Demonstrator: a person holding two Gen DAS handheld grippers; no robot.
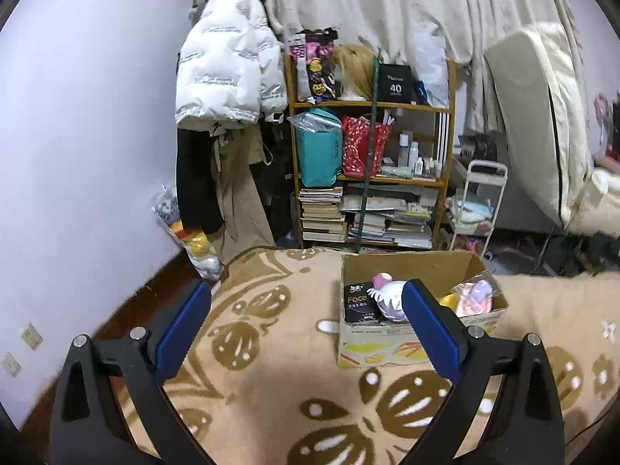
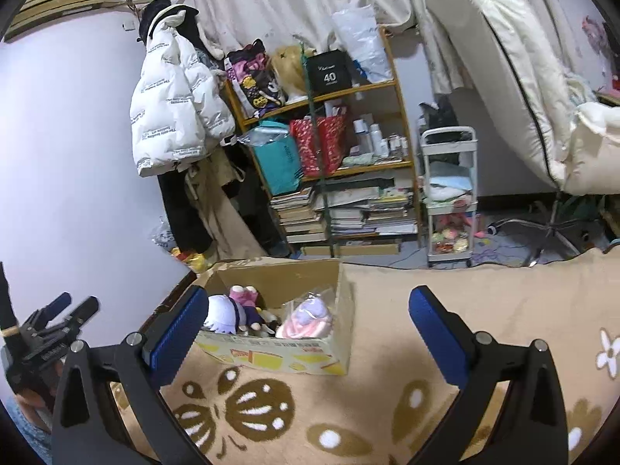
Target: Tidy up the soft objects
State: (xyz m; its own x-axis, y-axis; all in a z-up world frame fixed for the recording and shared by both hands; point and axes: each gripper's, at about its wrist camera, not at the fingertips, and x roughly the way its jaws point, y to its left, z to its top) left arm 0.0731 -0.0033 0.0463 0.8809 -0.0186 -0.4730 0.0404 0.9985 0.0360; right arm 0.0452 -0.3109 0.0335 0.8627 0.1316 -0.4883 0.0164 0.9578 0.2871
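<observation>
Left gripper wide open, empty, above the blanket | right gripper wide open, empty | cardboard box on blanket just ahead of both | holds white-haired plush, pink plush, black tissue pack | bookshelf behind.

A pale lilac wall fills nine o'clock; at twelve, a wooden bookshelf crammed with books and bags — a white puffer jacket hangs beside it, cream curtains behind, a white trolley at one.
</observation>
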